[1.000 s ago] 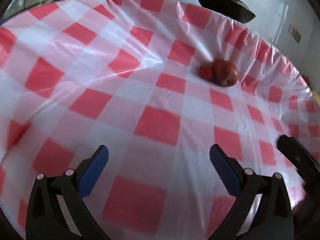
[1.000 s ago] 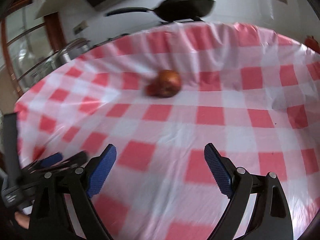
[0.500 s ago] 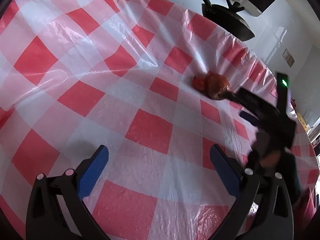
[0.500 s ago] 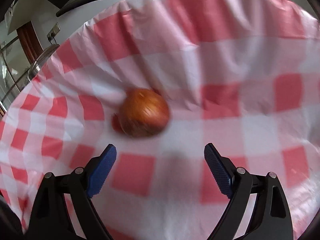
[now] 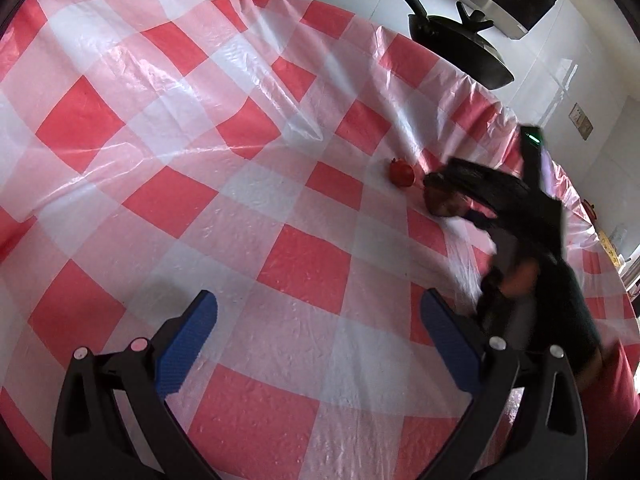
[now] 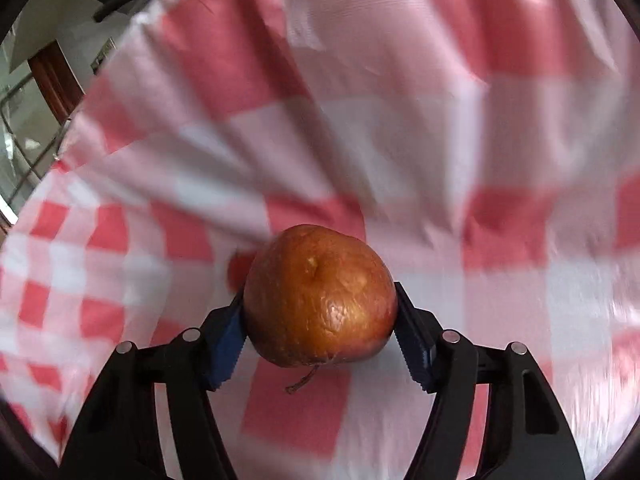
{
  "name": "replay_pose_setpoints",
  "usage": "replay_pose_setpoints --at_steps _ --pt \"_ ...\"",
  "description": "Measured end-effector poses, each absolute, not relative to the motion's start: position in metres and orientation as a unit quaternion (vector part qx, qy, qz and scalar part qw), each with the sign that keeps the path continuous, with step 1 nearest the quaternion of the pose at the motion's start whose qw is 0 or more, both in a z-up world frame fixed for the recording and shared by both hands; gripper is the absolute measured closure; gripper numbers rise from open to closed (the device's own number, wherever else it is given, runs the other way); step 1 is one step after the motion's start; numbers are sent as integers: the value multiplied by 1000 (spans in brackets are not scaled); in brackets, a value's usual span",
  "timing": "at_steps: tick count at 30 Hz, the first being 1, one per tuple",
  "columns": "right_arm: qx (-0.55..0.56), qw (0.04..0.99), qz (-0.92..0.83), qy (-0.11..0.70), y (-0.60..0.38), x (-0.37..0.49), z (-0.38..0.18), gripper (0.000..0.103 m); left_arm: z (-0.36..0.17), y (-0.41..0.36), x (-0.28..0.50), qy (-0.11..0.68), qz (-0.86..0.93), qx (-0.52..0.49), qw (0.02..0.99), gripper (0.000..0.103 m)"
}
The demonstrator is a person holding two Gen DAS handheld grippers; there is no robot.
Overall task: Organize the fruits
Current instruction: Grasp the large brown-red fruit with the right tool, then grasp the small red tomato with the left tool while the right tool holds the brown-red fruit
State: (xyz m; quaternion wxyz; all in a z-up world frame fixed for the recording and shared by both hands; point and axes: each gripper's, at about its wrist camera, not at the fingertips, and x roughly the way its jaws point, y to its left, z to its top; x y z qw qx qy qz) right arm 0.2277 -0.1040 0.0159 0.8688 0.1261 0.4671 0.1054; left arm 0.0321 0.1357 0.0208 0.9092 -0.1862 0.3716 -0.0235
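A brownish-red wrinkled apple (image 6: 318,296) with a stem sits between the blue pads of my right gripper (image 6: 320,324), which is shut on it just above the checked tablecloth. In the left wrist view the same apple (image 5: 440,204) shows partly hidden by the right gripper's dark fingers (image 5: 480,184). A small red fruit (image 5: 402,173) lies on the cloth just left of it; it peeks out behind the apple in the right wrist view (image 6: 238,270). My left gripper (image 5: 316,344) is open and empty, low over the near part of the table.
A red and white checked plastic tablecloth (image 5: 200,140) covers the table. A black pan (image 5: 460,48) stands on the counter beyond the far edge. The table's far edge runs along the upper right. A doorway and glass shelving (image 6: 36,92) show at far left.
My right gripper moved in on the apple and shut on it. The left gripper tilted its view, so the small red fruit now shows apart from the apple.
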Motion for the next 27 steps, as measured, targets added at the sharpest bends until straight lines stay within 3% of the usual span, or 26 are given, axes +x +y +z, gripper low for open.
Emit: replay_pose_setpoints --at_steps 7,15,22,27 --pt "192 884 70 420 -168 139 31 37 20 132 34 378 -28 -178 908 2" --pt "288 874 37 389 -208 137 23 37 15 114 46 416 -38 -146 897 2" --pt "249 899 35 360 -203 126 35 37 24 62 136 412 -37 -85 906 2" --pt "256 899 29 354 -208 124 35 37 18 34 209 425 -35 -100 899 3"
